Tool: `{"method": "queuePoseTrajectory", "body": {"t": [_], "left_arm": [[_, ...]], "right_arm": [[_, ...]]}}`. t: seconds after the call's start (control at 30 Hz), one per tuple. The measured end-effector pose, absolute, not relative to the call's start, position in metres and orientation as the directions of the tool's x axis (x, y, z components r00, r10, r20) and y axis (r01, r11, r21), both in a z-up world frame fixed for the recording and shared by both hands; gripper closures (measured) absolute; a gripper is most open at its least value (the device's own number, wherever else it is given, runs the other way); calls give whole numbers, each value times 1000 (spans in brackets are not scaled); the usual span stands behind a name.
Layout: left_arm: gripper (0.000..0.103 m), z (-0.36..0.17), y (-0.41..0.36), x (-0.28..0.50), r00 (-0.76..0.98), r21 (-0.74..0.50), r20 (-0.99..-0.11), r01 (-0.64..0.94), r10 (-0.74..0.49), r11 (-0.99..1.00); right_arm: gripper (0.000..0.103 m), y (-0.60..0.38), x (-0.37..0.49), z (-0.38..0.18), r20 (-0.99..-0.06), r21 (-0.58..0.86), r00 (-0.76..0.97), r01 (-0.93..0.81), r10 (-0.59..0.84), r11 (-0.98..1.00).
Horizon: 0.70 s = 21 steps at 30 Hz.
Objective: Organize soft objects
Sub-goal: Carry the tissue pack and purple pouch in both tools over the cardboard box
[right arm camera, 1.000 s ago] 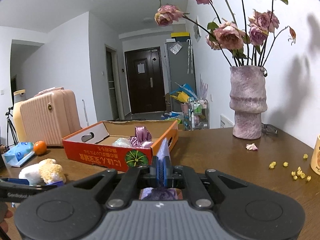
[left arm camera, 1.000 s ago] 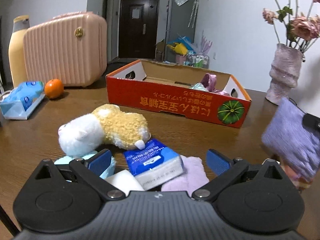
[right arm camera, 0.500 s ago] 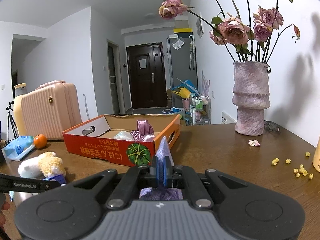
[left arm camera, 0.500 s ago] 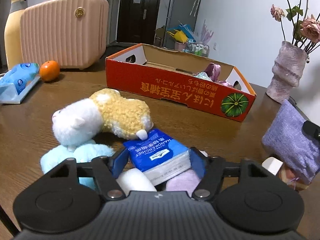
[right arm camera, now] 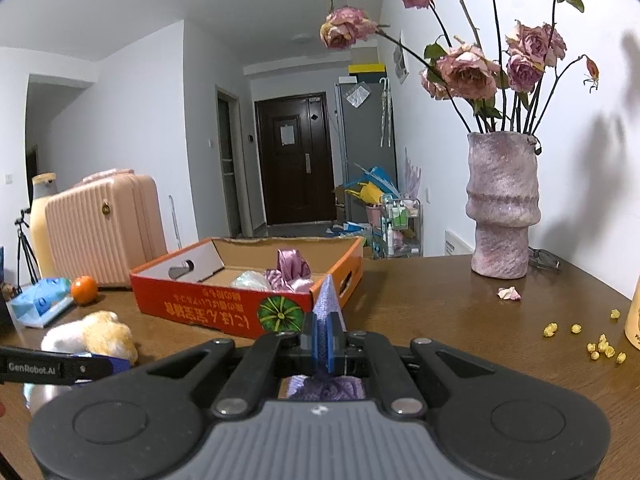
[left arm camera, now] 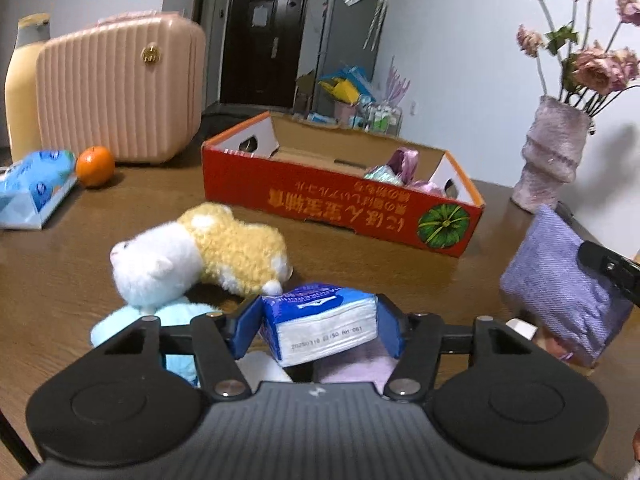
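Observation:
My left gripper (left arm camera: 318, 326) is shut on a blue tissue pack (left arm camera: 320, 324) and holds it a little above a light blue plush (left arm camera: 176, 320) and a pale purple soft item (left arm camera: 356, 366). A white and yellow plush (left arm camera: 200, 258) lies just beyond. My right gripper (right arm camera: 325, 340) is shut on a purple cloth pouch (right arm camera: 329, 304), which also shows at the right of the left wrist view (left arm camera: 560, 284). The red cardboard box (left arm camera: 340, 204) stands behind, with a shiny purple cloth (left arm camera: 406, 164) in it.
A pink case (left arm camera: 120, 88), an orange (left arm camera: 95, 166), a blue tissue box (left arm camera: 34, 188) and a yellow bottle (left arm camera: 22, 84) stand at the left. A vase of dried roses (right arm camera: 502, 204) stands at the right, with petals and yellow crumbs (right arm camera: 592, 344) on the wooden table (right arm camera: 460, 320).
My left gripper closed on the blue tissue pack and lifted it off the pile. My right gripper rose slightly with the purple pouch.

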<state>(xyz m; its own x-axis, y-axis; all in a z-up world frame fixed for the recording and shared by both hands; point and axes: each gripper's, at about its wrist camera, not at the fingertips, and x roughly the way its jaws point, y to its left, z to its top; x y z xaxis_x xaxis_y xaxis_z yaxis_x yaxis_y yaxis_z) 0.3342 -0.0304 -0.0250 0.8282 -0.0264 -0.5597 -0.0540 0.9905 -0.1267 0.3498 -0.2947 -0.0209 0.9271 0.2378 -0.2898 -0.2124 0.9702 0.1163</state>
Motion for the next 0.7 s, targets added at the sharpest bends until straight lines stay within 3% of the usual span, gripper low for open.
{"method": "queuePoseTrajectory", "body": {"t": [0.4, 0.47, 0.57, 0.6, 0.7], "left_arm": [[42, 0, -46, 307, 887, -107, -459, -9, -41, 994], [42, 0, -46, 306, 886, -113, -461, -6, -48, 994], [42, 0, -44, 306, 885, -113, -463, -2, -51, 994], [42, -1, -44, 306, 884, -116, -464, -1, -53, 993], [42, -4, -43, 309, 876, -121, -478, 4, -61, 993]], "right_arm": [[98, -294, 340, -5, -254, 175, 924, -247, 286, 953], [87, -295, 344, -7, -276, 198, 924, -216, 266, 956], [24, -298, 352, -12, -316, 182, 923, -168, 220, 969], [20, -299, 353, -15, -322, 175, 926, -148, 199, 973], [23, -301, 364, -23, -385, 178, 904, -122, 183, 976]]}}
